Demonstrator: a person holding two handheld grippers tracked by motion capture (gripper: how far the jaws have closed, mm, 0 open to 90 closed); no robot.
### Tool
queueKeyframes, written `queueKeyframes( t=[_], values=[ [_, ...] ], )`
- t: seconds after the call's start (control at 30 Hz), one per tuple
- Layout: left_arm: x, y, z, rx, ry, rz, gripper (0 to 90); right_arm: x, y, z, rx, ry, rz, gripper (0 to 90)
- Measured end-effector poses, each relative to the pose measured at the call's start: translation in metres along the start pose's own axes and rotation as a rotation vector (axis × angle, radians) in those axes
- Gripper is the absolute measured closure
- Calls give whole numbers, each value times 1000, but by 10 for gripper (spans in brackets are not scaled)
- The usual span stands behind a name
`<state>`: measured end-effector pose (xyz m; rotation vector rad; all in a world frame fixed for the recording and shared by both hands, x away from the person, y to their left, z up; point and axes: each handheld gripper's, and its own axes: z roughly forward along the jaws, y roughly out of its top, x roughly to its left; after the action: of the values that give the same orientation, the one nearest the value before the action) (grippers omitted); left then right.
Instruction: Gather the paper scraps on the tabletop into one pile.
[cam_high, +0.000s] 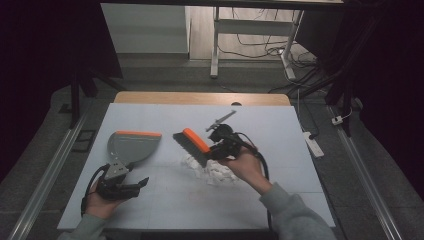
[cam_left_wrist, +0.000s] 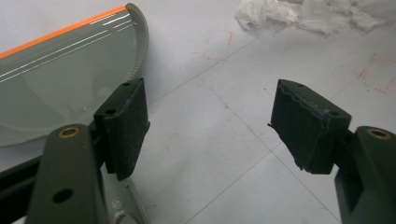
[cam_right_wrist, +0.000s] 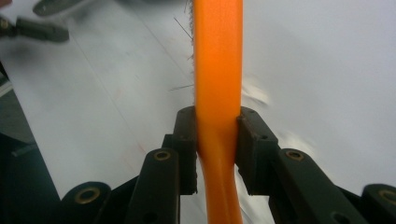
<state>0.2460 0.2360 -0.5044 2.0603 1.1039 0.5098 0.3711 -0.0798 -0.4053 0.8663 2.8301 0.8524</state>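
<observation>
Sweep step in hand: right gripper (cam_high: 216, 146) has its jaws clamped on the orange handle of the brush (cam_high: 192, 144), bristles raised just left of the pile of white paper scraps (cam_high: 212, 170) mid-worktop. Left gripper (cam_high: 131, 186) sits low at the near left with jaws spread wide and nothing between them, just behind the handle end of the grey dustpan (cam_high: 131, 145), which lies flat with its orange lip away from the person. Likely next: left jaws close on the dustpan handle and bring it alongside the scraps, then the brush drags them in. Watch for scraps scattering. Worktop (cam_high: 280, 130) is a pale grey sheet with faint grid lines and red marks. Dim room, cables and desk legs on the floor behind.
</observation>
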Motion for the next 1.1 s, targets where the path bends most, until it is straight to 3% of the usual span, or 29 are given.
queueKeyframes(
  t=[0.17, 0.27, 0.4, 0.5, 0.63, 0.8, 0.93, 1.1],
  values=[
    [2, -1, -1, -4, 0, -5, 286, 5, 27, 47, 41, 63, 55, 710],
    [1, -1, 0, 0, -1, -1, 286, 1, 33, 71, 63, 125, 119, 710],
    [1, -1, 0, -2, -2, -2, 286, -15, 29, 87, 91, 93, 169, 710],
    [2, -1, 1, -1, -3, -3, 286, -33, 18, 82, 108, 100, 244, 709],
    [1, -1, 2, 2, -6, 0, 286, -47, -3, 63, 119, 84, 293, 709],
    [-2, 0, 3, 7, -8, 8, 286, -53, -17, 36, 82, 39, 285, 710],
    [-2, 1, 4, 11, -10, 12, 286, -50, -12, 18, -4, 82, 261, 710],
    [-1, 0, 3, 9, -9, 11, 286, -45, -3, 4, -73, 69, 219, 709]
  ],
)
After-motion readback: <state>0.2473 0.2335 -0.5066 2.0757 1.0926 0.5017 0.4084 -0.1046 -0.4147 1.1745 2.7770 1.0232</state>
